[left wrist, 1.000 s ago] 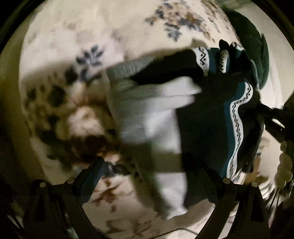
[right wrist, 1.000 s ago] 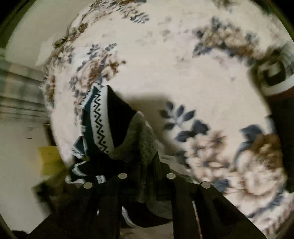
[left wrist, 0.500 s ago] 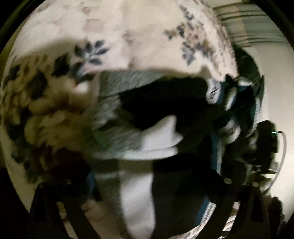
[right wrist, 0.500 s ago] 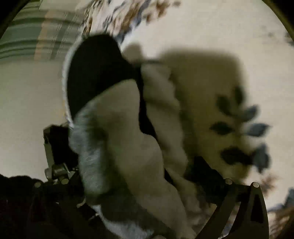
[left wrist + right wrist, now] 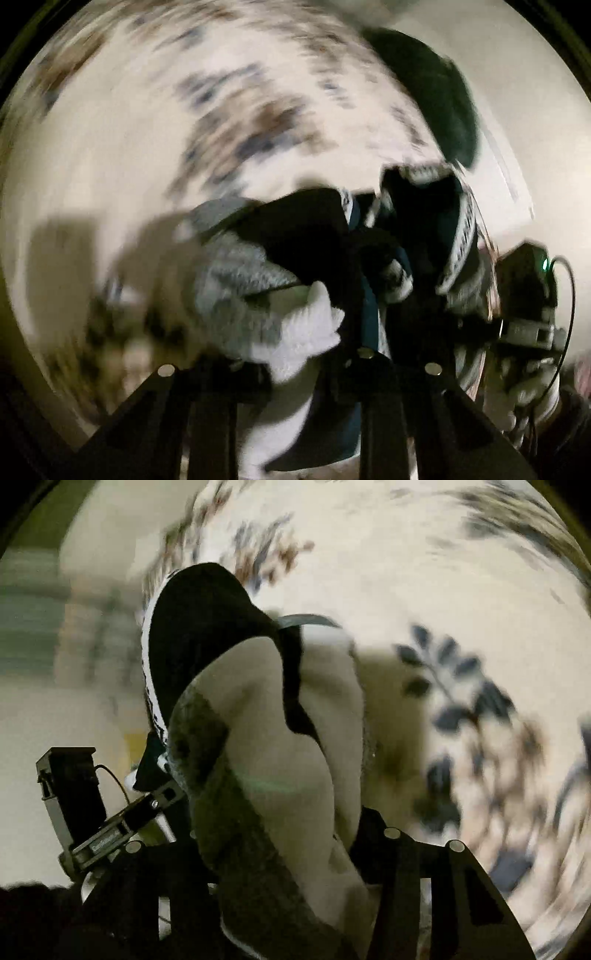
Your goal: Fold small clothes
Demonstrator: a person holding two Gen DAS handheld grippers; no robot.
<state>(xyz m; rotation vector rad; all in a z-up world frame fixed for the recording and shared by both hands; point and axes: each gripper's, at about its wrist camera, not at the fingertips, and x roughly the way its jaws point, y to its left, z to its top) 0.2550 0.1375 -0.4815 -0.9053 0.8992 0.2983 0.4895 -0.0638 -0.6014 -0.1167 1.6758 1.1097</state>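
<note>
Left wrist view: I see the sock point(image 5: 295, 325), grey and white, bunched with a dark patterned garment point(image 5: 424, 229) between my left gripper's point(image 5: 295, 365) jaws, clamped on it above the floral cloth point(image 5: 147, 129). Right wrist view: the right gripper point(image 5: 295, 842) grips the same sock point(image 5: 266, 746); everything is blurred

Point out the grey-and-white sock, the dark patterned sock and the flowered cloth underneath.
grey-and-white sock point(image 5: 280, 760): right wrist view, white middle.
dark patterned sock point(image 5: 199, 627): right wrist view, black body.
flowered cloth point(image 5: 454, 602): right wrist view, bare pale patch.
</note>
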